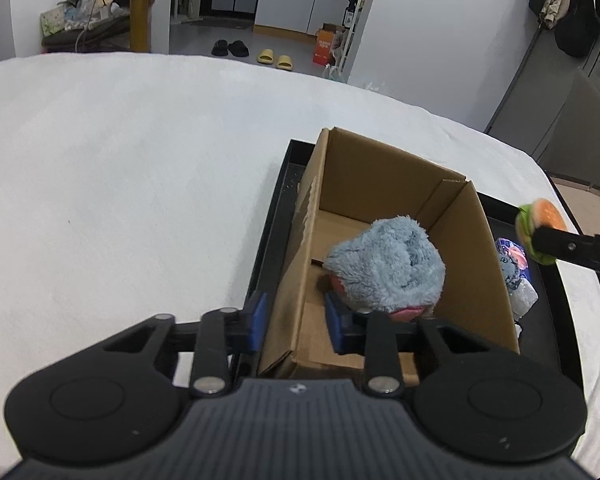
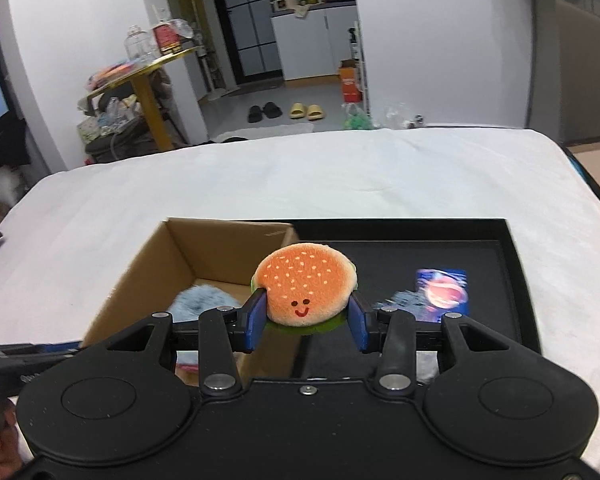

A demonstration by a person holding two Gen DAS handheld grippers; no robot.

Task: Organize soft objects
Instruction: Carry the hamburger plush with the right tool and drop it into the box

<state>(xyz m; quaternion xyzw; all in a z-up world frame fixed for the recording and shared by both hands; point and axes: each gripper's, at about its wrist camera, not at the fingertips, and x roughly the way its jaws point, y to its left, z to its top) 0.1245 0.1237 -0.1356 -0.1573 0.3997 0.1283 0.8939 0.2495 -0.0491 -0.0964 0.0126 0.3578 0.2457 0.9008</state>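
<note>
A brown cardboard box [image 1: 332,172] stands open in a black tray [image 1: 278,200] on the white bed. A fluffy blue plush [image 1: 384,264] lies inside the box. My left gripper [image 1: 296,320] straddles the box's left wall, one finger outside and one inside, with a gap between them. My right gripper [image 2: 306,322] is shut on a plush hamburger [image 2: 306,290] with a smiling face, held above the tray next to the box [image 2: 160,256]. The hamburger also shows at the right edge of the left wrist view [image 1: 540,226].
A blue snack packet [image 2: 444,290] and a clear wrapper [image 1: 522,300] lie in the tray [image 2: 516,280] right of the box. The white bed [image 1: 120,180] spreads to the left. Slippers [image 2: 284,111] and a gold side table [image 2: 148,80] stand beyond.
</note>
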